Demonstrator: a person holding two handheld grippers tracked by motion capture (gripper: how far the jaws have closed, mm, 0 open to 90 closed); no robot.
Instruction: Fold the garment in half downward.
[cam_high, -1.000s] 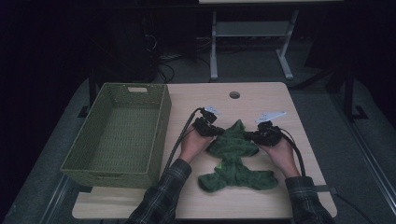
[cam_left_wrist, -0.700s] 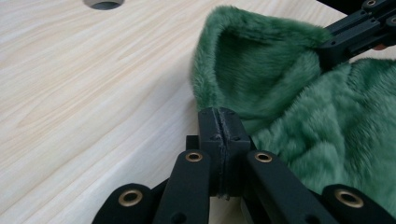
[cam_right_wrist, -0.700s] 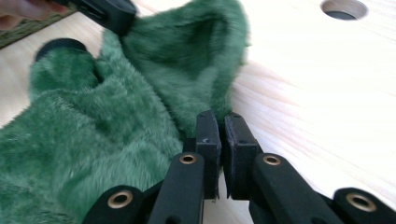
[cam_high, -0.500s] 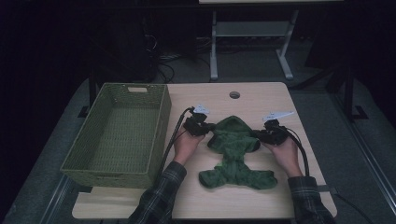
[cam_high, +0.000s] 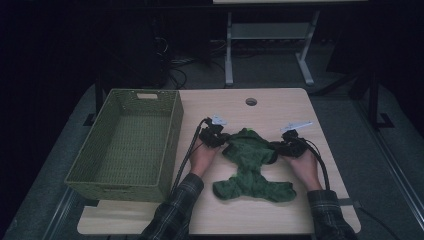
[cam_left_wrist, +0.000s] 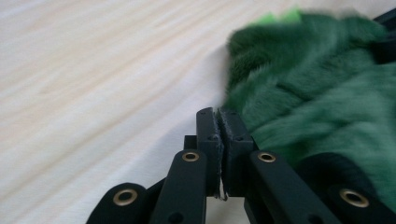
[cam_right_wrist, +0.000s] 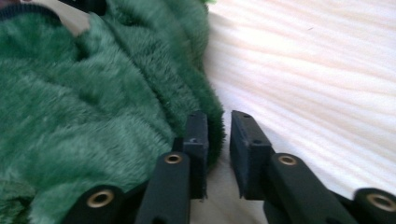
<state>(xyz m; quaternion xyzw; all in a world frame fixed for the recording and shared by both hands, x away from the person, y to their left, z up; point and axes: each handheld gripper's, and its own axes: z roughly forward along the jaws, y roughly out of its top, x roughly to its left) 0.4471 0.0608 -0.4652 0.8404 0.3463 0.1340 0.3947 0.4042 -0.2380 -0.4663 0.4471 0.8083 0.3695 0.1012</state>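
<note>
I have a fuzzy green garment (cam_high: 250, 162) lying spread on the wooden surface (cam_high: 260, 107), just right of the green woven basket (cam_high: 125, 142), and I am working its upper corners from both sides. My left gripper (cam_left_wrist: 218, 122) sits at the garment's left edge; its fingers have just been opening and stand only a sliver apart, with no cloth between them, so I count them as released. My right gripper (cam_right_wrist: 218, 125) is at the opposite edge; its fingers have just been opening too, and a clear gap shows, the fleece brushing the outside of one finger but not pinched. To do this step well, I judge I should let both sides go evenly so the cloth settles flat instead of dragging toward one hand, then lift straight off so the pile does not snag on a pad. If I regrip for a fold, I want each bite on a single layer at the hem, not a bunched wad.
</note>
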